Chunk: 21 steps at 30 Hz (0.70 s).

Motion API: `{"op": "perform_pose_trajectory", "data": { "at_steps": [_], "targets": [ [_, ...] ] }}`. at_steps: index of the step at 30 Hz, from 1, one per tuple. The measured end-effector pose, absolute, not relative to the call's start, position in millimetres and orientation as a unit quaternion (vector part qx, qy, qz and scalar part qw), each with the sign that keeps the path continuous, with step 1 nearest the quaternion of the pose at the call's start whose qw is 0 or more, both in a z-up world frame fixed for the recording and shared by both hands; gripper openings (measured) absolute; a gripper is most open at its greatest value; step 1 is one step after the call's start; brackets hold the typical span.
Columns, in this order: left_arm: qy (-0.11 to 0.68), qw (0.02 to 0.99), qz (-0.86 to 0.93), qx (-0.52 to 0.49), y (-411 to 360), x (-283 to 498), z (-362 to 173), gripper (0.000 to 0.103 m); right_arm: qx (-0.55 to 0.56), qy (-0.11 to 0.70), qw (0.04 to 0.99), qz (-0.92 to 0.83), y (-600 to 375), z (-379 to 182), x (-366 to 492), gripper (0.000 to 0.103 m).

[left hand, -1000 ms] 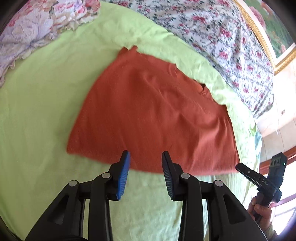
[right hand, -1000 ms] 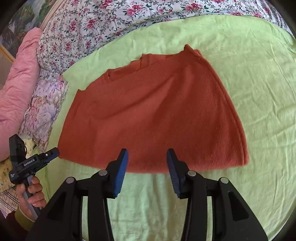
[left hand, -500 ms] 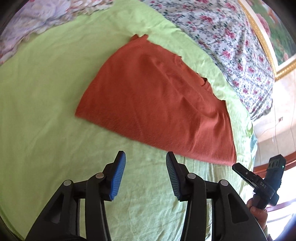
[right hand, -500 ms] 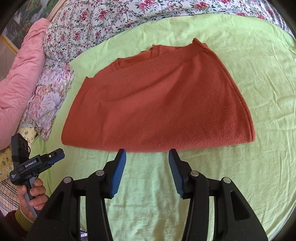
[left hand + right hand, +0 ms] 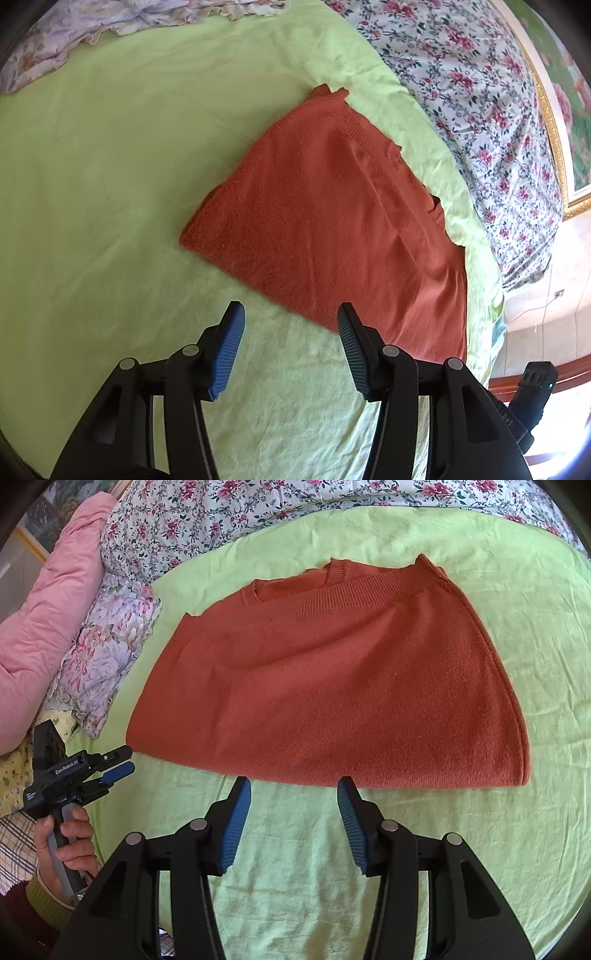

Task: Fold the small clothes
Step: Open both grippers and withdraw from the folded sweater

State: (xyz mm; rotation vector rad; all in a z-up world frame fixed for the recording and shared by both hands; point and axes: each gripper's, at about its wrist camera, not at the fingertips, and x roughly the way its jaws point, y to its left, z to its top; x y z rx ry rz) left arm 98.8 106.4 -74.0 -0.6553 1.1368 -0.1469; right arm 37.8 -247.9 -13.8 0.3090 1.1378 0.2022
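The rust-orange knit sweater (image 5: 325, 686) lies folded flat on the green sheet (image 5: 517, 849) of the bed, its ribbed collar toward the floral bedding (image 5: 192, 520) at the far edge. The right tool (image 5: 293, 794) hovers just short of the folded near edge, fingers spread, gripping nothing. The left tool (image 5: 290, 317) is likewise spread and empty near the sweater's corner.

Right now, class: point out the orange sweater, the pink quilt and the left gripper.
orange sweater (image 5: 332, 686): right wrist view, middle of the folded body.
pink quilt (image 5: 48, 602): right wrist view, its puffy middle.
left gripper (image 5: 290, 349): left wrist view, midway between fingertips.
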Motion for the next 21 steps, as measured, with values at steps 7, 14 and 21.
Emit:
{"op": "perform_pose_trajectory", "data": {
  "at_steps": [7, 14, 21],
  "targets": [
    [0.538, 0.779, -0.039, -0.319, 107, 110, -88, 0.068, 0.146, 0.541, 0.823, 0.090, -257, -18, 41, 0.050],
    [0.514, 0.768, -0.002, -0.383, 118, 128, -107, 0.074, 0.145, 0.545, 0.821, 0.092, -258, -20, 42, 0.050],
    [0.478, 0.786, 0.020, -0.390, 117, 151, -107, 0.031, 0.155, 0.543, 0.820, 0.097, -266, -20, 48, 0.051]
  ]
}}
